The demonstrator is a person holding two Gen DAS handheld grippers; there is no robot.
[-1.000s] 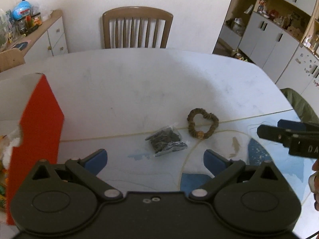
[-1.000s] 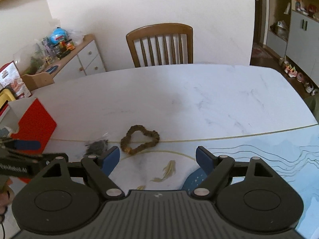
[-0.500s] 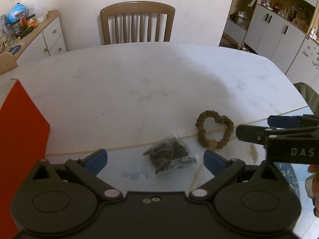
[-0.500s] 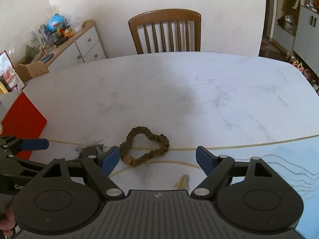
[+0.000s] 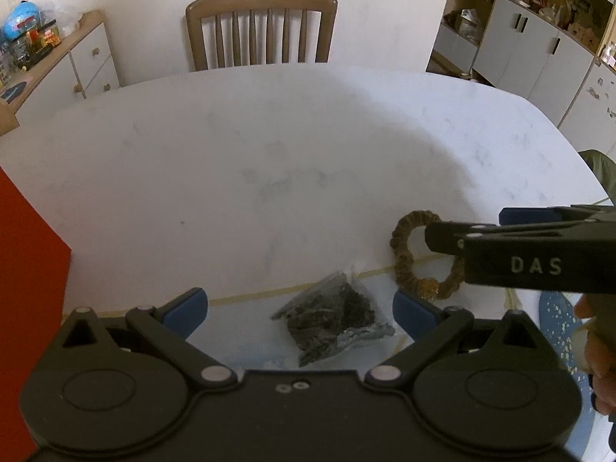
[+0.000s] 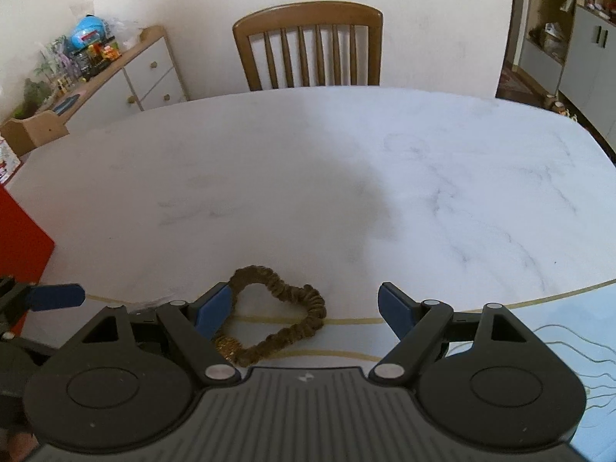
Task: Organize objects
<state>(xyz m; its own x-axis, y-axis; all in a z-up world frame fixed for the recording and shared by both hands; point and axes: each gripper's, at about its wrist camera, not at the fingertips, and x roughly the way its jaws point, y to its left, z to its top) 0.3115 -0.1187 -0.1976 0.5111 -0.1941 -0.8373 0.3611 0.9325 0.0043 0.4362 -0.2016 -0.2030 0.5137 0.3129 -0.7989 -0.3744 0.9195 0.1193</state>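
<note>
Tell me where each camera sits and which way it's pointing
Left wrist: on the left gripper, facing across the table toward the chair; the packet lies between its open fingers; right gripper and a hand show.
Right wrist: on the right gripper, same heading, over the scrunchie; left fingertip shows.
Shared: table, chair, scrunchie, red box.

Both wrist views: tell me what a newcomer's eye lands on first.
A brown scrunchie lies on the white marble table, between the open right gripper's blue-tipped fingers. A small clear bag of dark bits sits between the open left gripper's fingers. A red box stands at the left edge.
</note>
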